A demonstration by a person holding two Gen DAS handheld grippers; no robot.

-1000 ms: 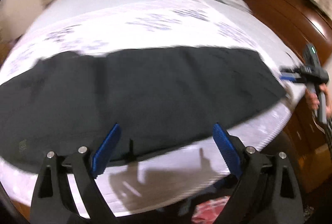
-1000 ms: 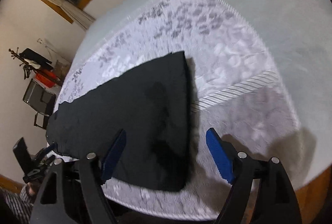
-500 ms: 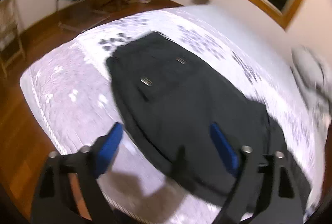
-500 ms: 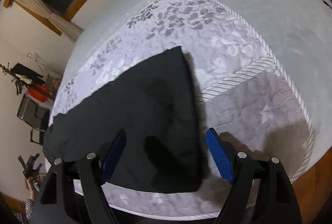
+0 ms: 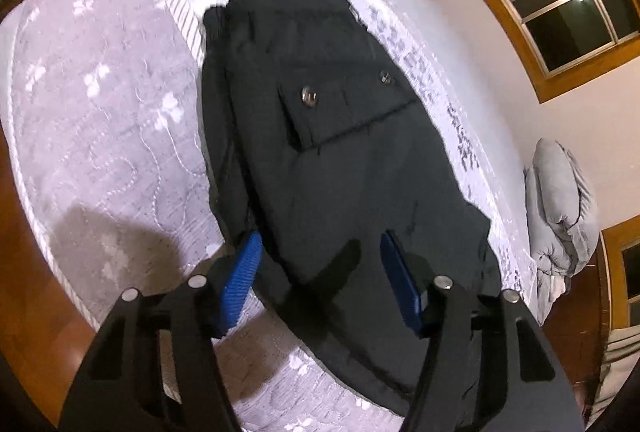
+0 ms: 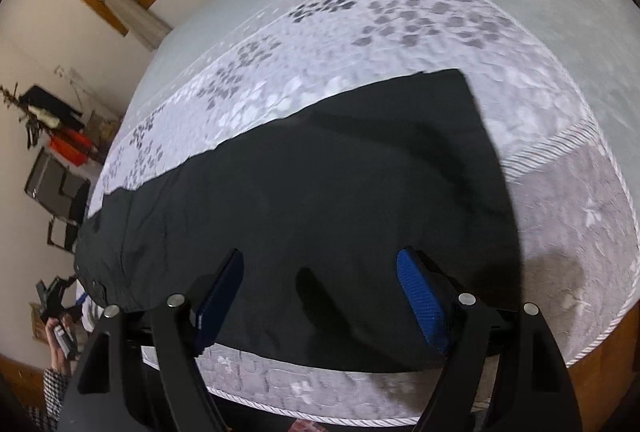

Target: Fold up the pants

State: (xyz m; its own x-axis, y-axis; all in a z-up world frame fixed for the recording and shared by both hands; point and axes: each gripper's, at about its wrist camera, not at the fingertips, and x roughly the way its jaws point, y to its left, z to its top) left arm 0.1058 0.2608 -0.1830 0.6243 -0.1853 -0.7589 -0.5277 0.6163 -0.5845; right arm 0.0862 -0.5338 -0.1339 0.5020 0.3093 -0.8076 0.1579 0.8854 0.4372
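The left hand-held gripper [image 5: 320, 272] hangs with its blue pads spread wide apart above the near edge of the dark pants [image 5: 320, 136], gripping nothing. The right hand-held gripper [image 6: 320, 296] is likewise parted and empty, poised over the other end of the same garment.

The pants lie flat and lengthwise on the bed [image 5: 100, 92], across a pale quilted bedspread [image 6: 400, 24] printed with grey leaf clusters. In the left wrist view the waist end faces away, showing a flapped pocket [image 5: 340, 112] with two metal snaps [image 5: 308, 97]. In the right wrist view the hem end forms a straight-cut corner [image 6: 460, 76] near the bedspread's striped band.

A rumpled grey duvet [image 5: 560, 208] sits at the head of the bed. A wood-framed window [image 5: 560, 4] is set in the wall beyond.

The near edge of the pants disappears under each gripper's black frame. At the lower left of the right wrist view, a hand [image 6: 60, 332] holds what appears to be the left gripper, too small and dim to read. A chair [image 6: 56, 192] and clutter by the wall are blurred.
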